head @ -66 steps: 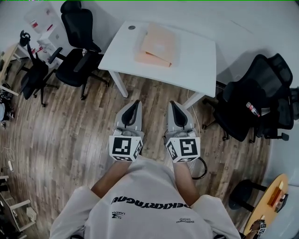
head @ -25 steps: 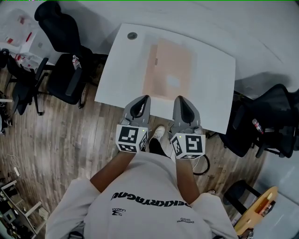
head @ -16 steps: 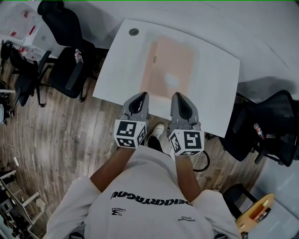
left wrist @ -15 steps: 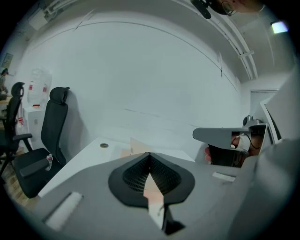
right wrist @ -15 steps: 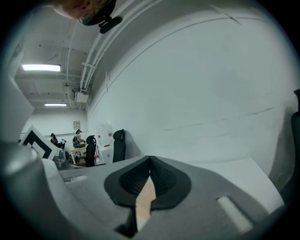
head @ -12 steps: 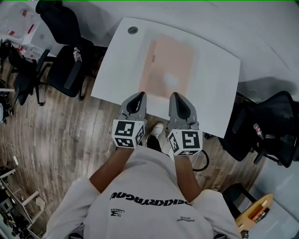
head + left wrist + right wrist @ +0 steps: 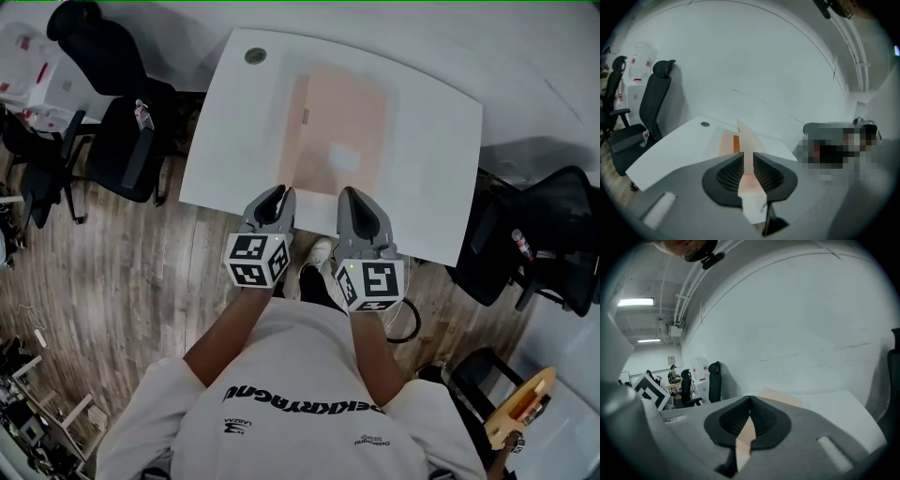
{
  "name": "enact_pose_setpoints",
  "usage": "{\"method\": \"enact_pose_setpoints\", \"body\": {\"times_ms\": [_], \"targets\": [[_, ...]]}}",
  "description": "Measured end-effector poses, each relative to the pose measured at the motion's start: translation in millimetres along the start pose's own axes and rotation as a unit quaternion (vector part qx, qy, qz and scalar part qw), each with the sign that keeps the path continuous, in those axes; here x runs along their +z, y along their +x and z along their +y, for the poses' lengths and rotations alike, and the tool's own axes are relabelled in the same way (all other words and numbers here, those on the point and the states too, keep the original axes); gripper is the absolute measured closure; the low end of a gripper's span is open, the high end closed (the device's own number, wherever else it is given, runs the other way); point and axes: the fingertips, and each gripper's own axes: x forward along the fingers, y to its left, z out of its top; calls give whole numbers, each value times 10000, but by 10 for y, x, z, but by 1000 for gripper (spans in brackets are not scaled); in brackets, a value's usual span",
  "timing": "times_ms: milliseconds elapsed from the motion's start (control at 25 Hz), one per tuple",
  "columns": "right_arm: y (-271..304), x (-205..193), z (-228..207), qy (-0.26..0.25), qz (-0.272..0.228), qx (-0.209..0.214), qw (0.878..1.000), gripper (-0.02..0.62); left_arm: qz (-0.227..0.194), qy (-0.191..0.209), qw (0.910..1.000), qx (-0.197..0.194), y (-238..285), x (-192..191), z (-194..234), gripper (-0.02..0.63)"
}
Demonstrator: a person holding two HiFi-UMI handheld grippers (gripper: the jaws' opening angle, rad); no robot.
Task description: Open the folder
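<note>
I see a white table (image 7: 234, 112) against a pale wall, on a wood floor (image 7: 103, 281) with black office chairs (image 7: 122, 141) to its left. The peach folder (image 7: 333, 112) lies flat mid-table, its long axis running away from me, a short edge toward both grippers. My left gripper (image 7: 280, 193) has just been opening its jaws, nothing between them; my right gripper (image 7: 348, 194) is clenched, empty.

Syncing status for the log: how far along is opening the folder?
Done: the person stands at the white table, at its near edge. In hand: left tongs have just been opening, nothing between them; right tongs shut, empty. Left: the folder lies flat and closed, untouched, cover yet to be gripped and lifted.
</note>
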Motion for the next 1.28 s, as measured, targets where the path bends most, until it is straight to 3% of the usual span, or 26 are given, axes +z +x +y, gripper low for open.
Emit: {"method": "enact_pose_setpoints", "body": {"times_ms": [80, 640, 960, 1280], "targets": [[36, -18, 10, 8, 16, -25, 10000, 594, 110, -126, 9999, -29, 54, -60, 43, 531], [153, -146, -39, -14, 189, -157, 9997, 594, 409, -1049, 9934, -236, 367, -249, 157, 511], [125, -188, -119, 21, 209, -153, 9997, 594, 367, -1222, 9915, -244, 420, -251, 118, 585], [105, -183, -136, 54, 209, -118, 9997, 594, 269, -1441, 9882, -447, 391, -135, 3, 606]]}}
